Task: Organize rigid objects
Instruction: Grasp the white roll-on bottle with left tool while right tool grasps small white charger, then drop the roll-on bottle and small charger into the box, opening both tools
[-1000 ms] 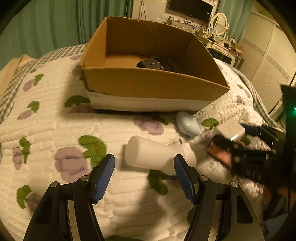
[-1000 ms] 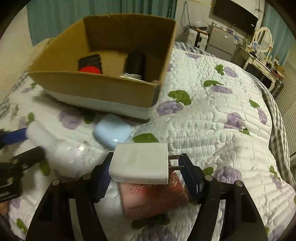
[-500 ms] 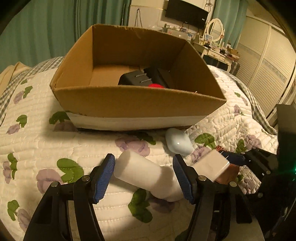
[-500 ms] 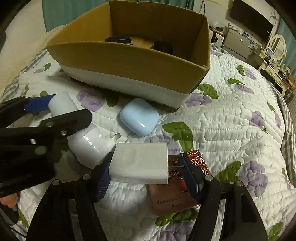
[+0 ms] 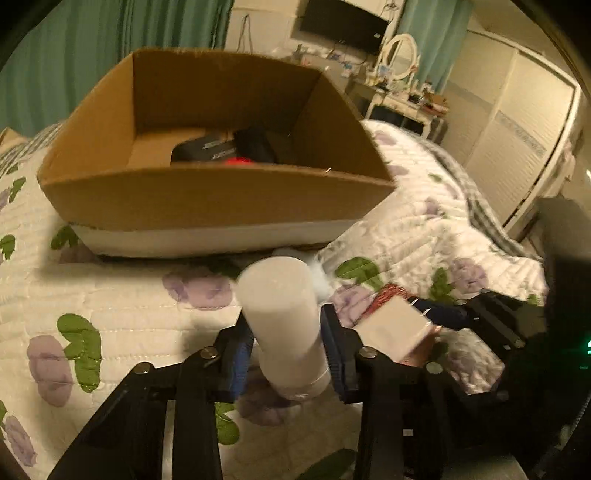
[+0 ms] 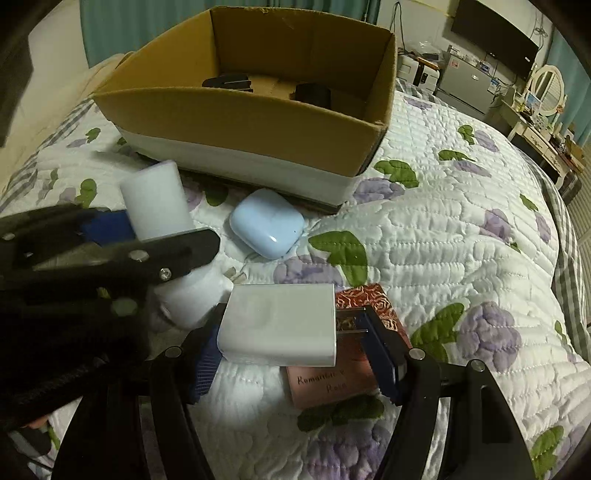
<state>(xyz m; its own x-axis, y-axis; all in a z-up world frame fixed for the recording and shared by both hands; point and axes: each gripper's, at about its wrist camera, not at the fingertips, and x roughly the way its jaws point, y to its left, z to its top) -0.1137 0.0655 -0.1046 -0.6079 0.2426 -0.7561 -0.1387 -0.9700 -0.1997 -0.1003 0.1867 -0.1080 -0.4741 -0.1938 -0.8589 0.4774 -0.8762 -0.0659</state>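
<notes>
My left gripper [image 5: 286, 354] is shut on a white cylindrical bottle [image 5: 282, 314], tilted up off the quilt; it also shows in the right wrist view [image 6: 157, 203]. My right gripper [image 6: 291, 354] is shut on a white charger plug [image 6: 279, 325], held above a pink card box [image 6: 343, 354]. The charger also shows in the left wrist view [image 5: 391, 328]. An open cardboard box [image 5: 207, 195] stands on the bed ahead, with black items and a red one [image 5: 240, 160] inside. A light blue earbud case [image 6: 267, 221] lies in front of the box.
The floral quilt [image 6: 461, 240] covers the bed. A dresser with a mirror [image 5: 400, 59] and a TV [image 5: 343, 22] stand at the back, with a wardrobe [image 5: 517, 129] at the right. The two grippers are close side by side.
My left gripper has closed on the white bottle and tipped it upright. My right gripper, still holding the charger, has drawn back a little from the box.
</notes>
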